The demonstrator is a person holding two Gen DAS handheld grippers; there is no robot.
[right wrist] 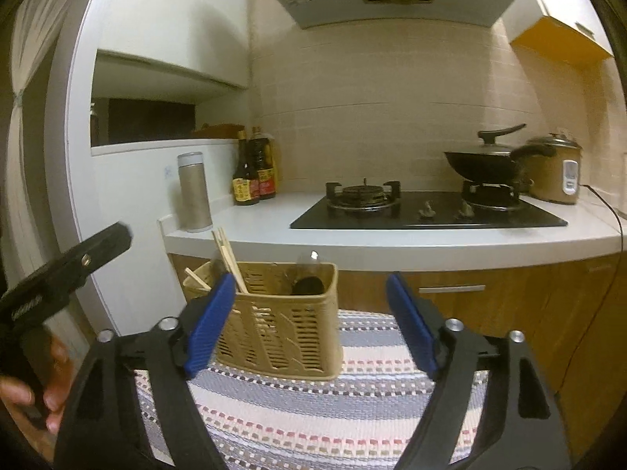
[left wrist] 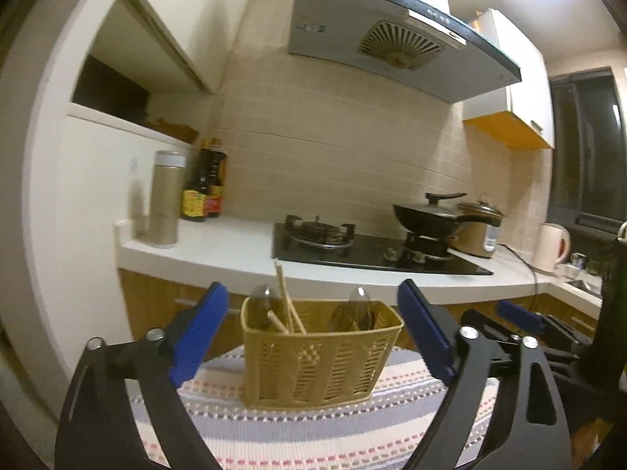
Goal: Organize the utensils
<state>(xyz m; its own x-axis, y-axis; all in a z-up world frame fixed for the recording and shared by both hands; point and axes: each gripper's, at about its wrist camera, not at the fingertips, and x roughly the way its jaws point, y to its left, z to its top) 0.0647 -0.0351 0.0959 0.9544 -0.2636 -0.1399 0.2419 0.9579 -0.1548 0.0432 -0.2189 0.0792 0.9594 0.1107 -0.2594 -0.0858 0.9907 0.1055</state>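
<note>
Left gripper (left wrist: 313,333): jaws stand wide apart with nothing clamped; the blue pads (left wrist: 203,329) touch nothing.
Right gripper (right wrist: 309,321): jaws likewise spread with nothing gripped; its left pad overlaps the holder's near corner in this view, contact cannot be told.
Utensil holder (left wrist: 317,360): tan slotted plastic basket, upright, directly ahead of the left gripper and between the lines of its fingers; ahead and slightly left of the right gripper's centre.
Chopsticks (left wrist: 288,301): wooden, leaning in the holder's left compartment, tips above the rim.
Spoons (left wrist: 356,309): bowls up, seen in both compartments; count unclear.
Striped cloth (left wrist: 313,431): lies beneath both grippers and carries the holder.
Person's hand (right wrist: 35,387): grasps the left tool's handle, left of the right gripper.
Countertop (left wrist: 219,246): beyond the holder, bearing a stove (left wrist: 372,250) and a wok (left wrist: 431,215).
</note>
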